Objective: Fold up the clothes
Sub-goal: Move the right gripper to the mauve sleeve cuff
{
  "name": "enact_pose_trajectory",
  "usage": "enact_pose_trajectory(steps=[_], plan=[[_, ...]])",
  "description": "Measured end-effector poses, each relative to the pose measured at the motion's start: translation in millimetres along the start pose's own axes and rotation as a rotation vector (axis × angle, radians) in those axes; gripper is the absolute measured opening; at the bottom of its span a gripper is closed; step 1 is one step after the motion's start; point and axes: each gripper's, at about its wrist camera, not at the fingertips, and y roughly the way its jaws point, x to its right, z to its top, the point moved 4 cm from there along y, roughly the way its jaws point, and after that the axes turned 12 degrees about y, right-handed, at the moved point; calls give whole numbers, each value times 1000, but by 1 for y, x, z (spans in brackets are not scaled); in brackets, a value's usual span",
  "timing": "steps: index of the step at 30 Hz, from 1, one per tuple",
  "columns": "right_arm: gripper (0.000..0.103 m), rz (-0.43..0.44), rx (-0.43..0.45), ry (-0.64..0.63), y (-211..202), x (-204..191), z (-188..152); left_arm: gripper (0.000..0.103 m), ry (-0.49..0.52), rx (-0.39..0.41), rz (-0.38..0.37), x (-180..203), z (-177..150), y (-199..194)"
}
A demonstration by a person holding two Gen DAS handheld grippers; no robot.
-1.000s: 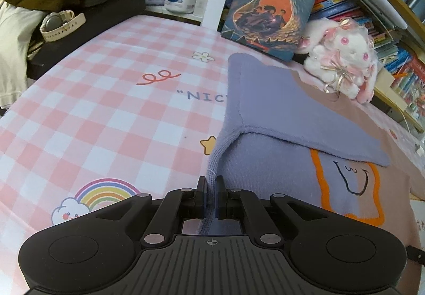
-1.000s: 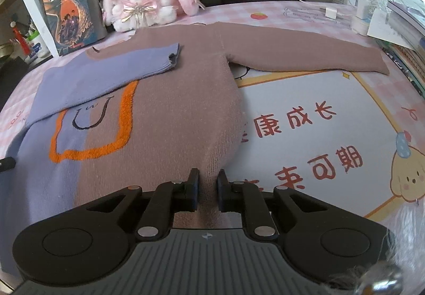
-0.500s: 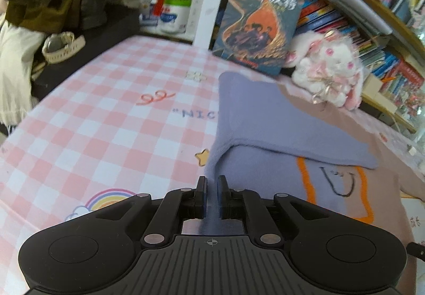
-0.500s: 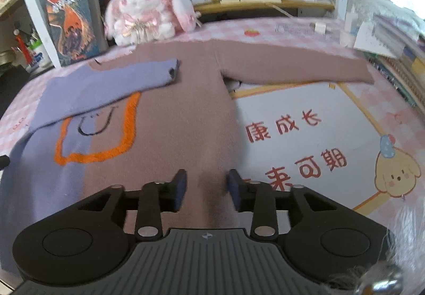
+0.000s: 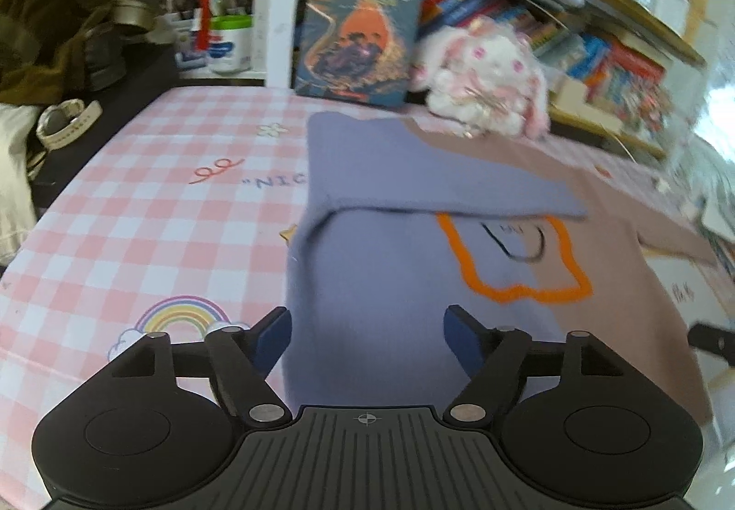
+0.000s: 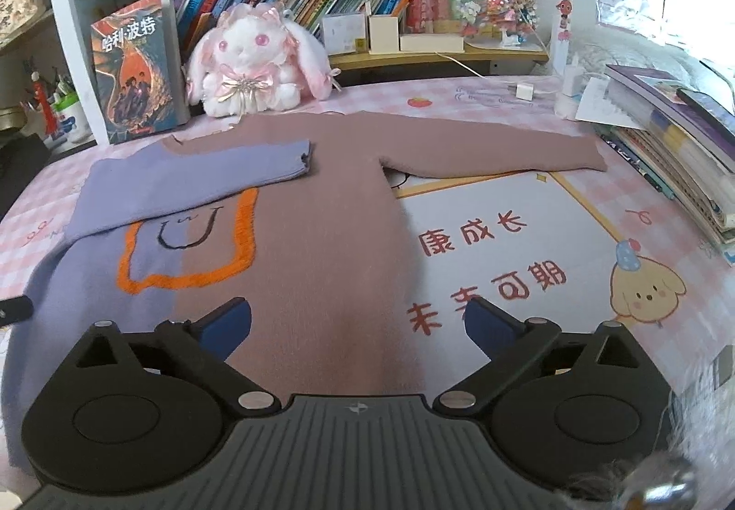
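Jaws on both our grippers just spread, pinching nothing; the pink sleeve [image 6: 496, 147] stretches sideways, nearest our right gripper [image 6: 358, 321].

A worktop under a pink-and-white checked printed cloth [image 6: 574, 206] carries a knitted mauve-and-lavender sweater [image 6: 321, 234], spread flat directly ahead of both sets of jaws. Beyond it sit a white-and-pink plush rabbit [image 6: 257, 64] and an upright illustrated book [image 6: 135, 69]; stacked books [image 6: 680, 151] lie far right.
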Motion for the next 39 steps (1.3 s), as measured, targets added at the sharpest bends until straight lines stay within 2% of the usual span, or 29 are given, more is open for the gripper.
enact_pose_trajectory(steps=[9, 22, 32, 39], plan=[[103, -61, 0, -17, -19, -1, -17, 81, 22, -2, -48, 5, -12, -4], [103, -102, -24, -67, -22, -4, -27, 84, 20, -6, -35, 6, -15, -3], [103, -124, -21, -64, -22, 13, -21, 85, 39, -9, -54, 29, -7, 6], [103, -105, -24, -52, -10, 33, -9, 85, 42, -15, -17, 51, 3, 13]])
